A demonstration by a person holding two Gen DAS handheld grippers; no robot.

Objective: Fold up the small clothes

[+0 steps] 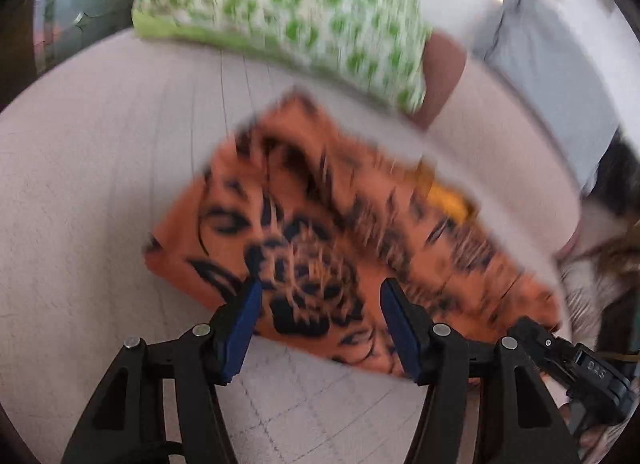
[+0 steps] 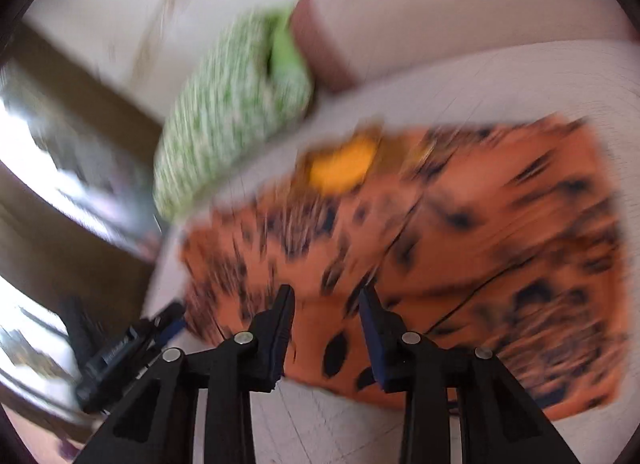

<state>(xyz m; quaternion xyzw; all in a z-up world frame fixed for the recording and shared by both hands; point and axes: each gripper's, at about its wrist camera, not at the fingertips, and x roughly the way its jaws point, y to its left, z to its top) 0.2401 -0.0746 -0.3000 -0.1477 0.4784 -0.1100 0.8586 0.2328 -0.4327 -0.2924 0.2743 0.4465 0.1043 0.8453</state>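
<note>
An orange garment with a black tiger print (image 1: 340,240) lies flat on a pale bed surface (image 1: 100,168); a yellow patch (image 1: 448,200) shows at its far edge. My left gripper (image 1: 320,288) is open and empty, hovering over the garment's near edge. The other gripper's body (image 1: 580,364) shows at the lower right. In the right wrist view the same garment (image 2: 460,244) spreads ahead and to the right, with the yellow patch (image 2: 344,164) at the far side. My right gripper (image 2: 326,296) is open and empty over the garment's near edge. Both views are motion-blurred.
A green-and-white patterned pillow (image 1: 288,20) lies beyond the garment, also in the right wrist view (image 2: 232,112). A pale cushion with a brown end (image 1: 444,76) lies behind it. The left gripper's body (image 2: 128,348) shows at the lower left. Dark furniture (image 2: 60,224) stands off the bed's left.
</note>
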